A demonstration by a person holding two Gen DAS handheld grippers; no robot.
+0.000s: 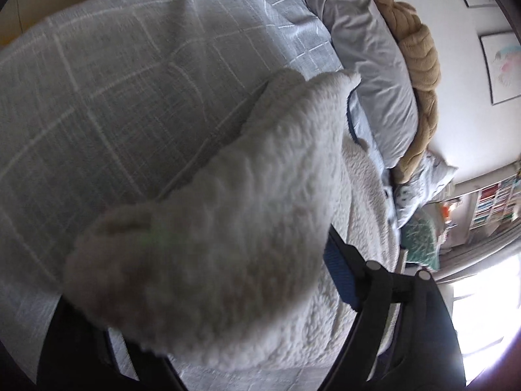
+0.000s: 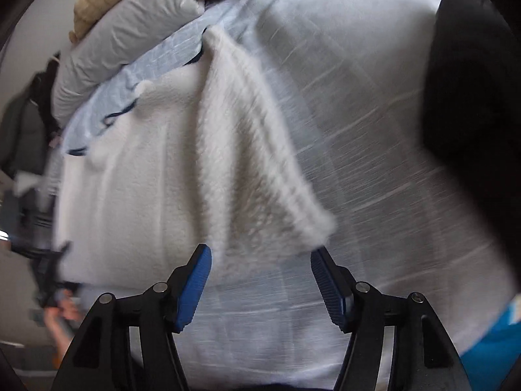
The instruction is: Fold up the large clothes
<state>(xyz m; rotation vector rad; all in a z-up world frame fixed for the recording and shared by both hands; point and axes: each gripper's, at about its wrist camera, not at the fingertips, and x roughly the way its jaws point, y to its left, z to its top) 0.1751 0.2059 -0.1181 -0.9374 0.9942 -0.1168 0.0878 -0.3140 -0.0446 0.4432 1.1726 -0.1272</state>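
**White fleece garment on bed, one fold raised**

The white fleece garment (image 2: 136, 176) lies spread on the bed's grey checked cover (image 1: 97, 104), its far edge near the pillows. A long part of it (image 2: 260, 169) stands up off the cover as a tapering ridge running toward the right gripper (image 2: 260, 280).

In the left wrist view, a thick bunch of the fleece (image 1: 211, 244) fills the space where the left gripper (image 1: 247, 277) closes; only one blue pad (image 1: 338, 277) shows beside it, the other being covered. The cloth appears clamped there, though blur limits certainty.

The right gripper stands wide, both blue pads (image 2: 195, 290) clear of the cloth, just short of the raised ridge's end, over bare cover.

Beyond the garment: grey pillows (image 1: 368, 65), a tan knitted cushion (image 1: 416, 65) and framed pictures (image 1: 501, 65) on the wall.
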